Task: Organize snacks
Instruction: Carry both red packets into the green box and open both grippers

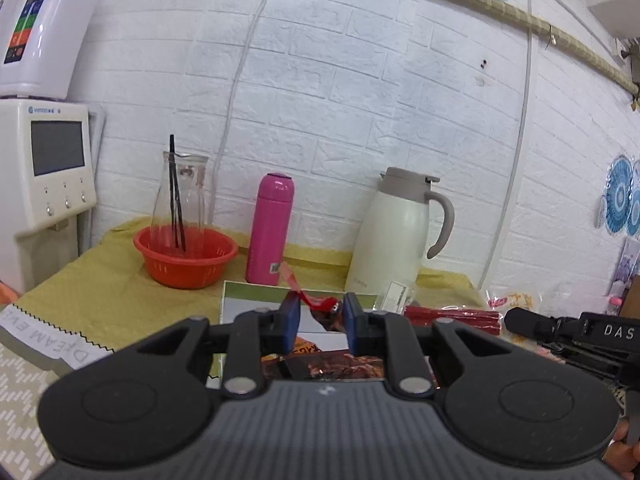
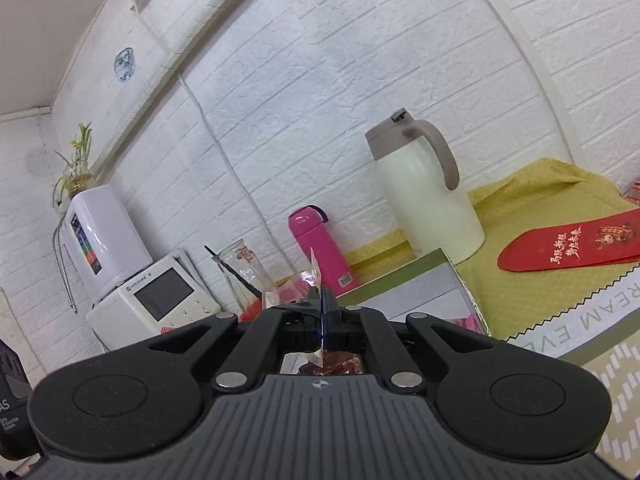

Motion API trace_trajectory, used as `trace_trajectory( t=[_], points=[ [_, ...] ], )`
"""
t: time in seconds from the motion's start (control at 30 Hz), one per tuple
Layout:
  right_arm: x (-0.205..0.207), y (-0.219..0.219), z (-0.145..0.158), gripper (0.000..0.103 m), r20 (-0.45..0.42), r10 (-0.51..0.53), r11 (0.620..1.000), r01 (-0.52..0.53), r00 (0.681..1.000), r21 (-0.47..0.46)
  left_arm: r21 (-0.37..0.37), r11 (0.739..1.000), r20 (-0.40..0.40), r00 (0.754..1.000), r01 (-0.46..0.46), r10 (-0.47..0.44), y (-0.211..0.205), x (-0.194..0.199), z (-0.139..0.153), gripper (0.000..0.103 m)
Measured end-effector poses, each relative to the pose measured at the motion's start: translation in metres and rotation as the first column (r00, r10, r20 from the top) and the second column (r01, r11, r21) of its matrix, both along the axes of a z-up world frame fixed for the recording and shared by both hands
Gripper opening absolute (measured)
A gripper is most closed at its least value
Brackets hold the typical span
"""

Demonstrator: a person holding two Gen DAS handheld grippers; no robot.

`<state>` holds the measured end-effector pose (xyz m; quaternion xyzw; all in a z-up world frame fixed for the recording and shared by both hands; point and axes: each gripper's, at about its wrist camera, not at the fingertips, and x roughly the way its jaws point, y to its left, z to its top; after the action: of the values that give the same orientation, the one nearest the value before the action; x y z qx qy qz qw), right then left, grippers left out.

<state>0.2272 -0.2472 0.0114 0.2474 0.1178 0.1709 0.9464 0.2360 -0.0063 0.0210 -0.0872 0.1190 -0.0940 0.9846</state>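
Observation:
My left gripper is open above a green-edged box on the yellow cloth. A red snack packet sits between and just beyond its blue pads, and a dark meat snack pack lies under it. My right gripper is shut on a clear-edged snack packet, whose thin seal stands up between the fingers. The packet's reddish contents show below the jaws. The same box lies just ahead and to the right of it.
At the back stand an orange basket with a glass carafe, a pink bottle and a white thermos jug. Water dispensers stand at left. Red packets and the other gripper are at right. Red envelopes lie on the cloth.

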Motion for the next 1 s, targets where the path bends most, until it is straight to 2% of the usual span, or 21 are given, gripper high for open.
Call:
trace_trajectory(
  t=[0.37,0.5,0.53,0.57,0.63,0.7,0.73,0.77,0.87,1.0],
  points=[
    [0.041,-0.011,-0.034,0.002,-0.152,-0.049,0.999,0.048,0.987,-0.012,0.043,0.999,-0.091,0.996,0.012,-0.008,-0.004,0.032,-0.032,0.018],
    [0.049,-0.007,-0.037,0.004,-0.172,-0.038,0.999,0.031,0.984,-0.042,0.055,0.998,-0.117,0.993,0.016,-0.01,-0.007,0.038,-0.038,0.019],
    [0.05,-0.005,-0.037,0.007,-0.169,-0.039,0.997,0.028,0.985,-0.066,0.058,0.998,-0.121,0.993,0.015,-0.008,-0.008,0.039,-0.039,0.019],
    [0.051,-0.002,-0.036,0.021,-0.166,-0.041,0.996,0.026,0.985,-0.09,0.061,0.998,-0.128,0.992,0.015,-0.007,-0.008,0.04,-0.04,0.019],
    [0.051,0.001,-0.034,0.032,-0.159,-0.052,0.992,0.032,0.986,-0.126,0.068,0.998,-0.138,0.99,0.013,-0.004,-0.009,0.041,-0.041,0.02],
    [0.051,0.004,-0.033,0.051,-0.155,-0.069,0.987,0.044,0.985,-0.158,0.088,0.996,-0.14,0.99,0.006,0.006,-0.011,0.041,-0.041,0.024],
    [0.05,0.006,-0.032,0.07,-0.152,-0.081,0.983,0.053,0.985,-0.178,0.095,0.995,-0.138,0.99,0.004,0.009,-0.012,0.041,-0.041,0.031],
    [0.05,0.008,-0.03,0.084,-0.147,-0.099,0.976,0.067,0.984,-0.206,0.1,0.995,-0.136,0.991,0.0,0.014,-0.013,0.04,-0.04,0.035],
    [0.05,0.014,-0.026,0.099,-0.137,-0.137,0.957,0.095,0.981,-0.273,0.129,0.991,-0.116,0.993,-0.018,0.033,-0.015,0.037,-0.036,0.041],
    [0.044,0.014,-0.02,0.103,-0.128,-0.159,0.949,0.116,0.979,-0.292,0.176,0.982,-0.072,0.994,-0.063,0.077,-0.015,0.026,-0.027,0.051]
  ],
)
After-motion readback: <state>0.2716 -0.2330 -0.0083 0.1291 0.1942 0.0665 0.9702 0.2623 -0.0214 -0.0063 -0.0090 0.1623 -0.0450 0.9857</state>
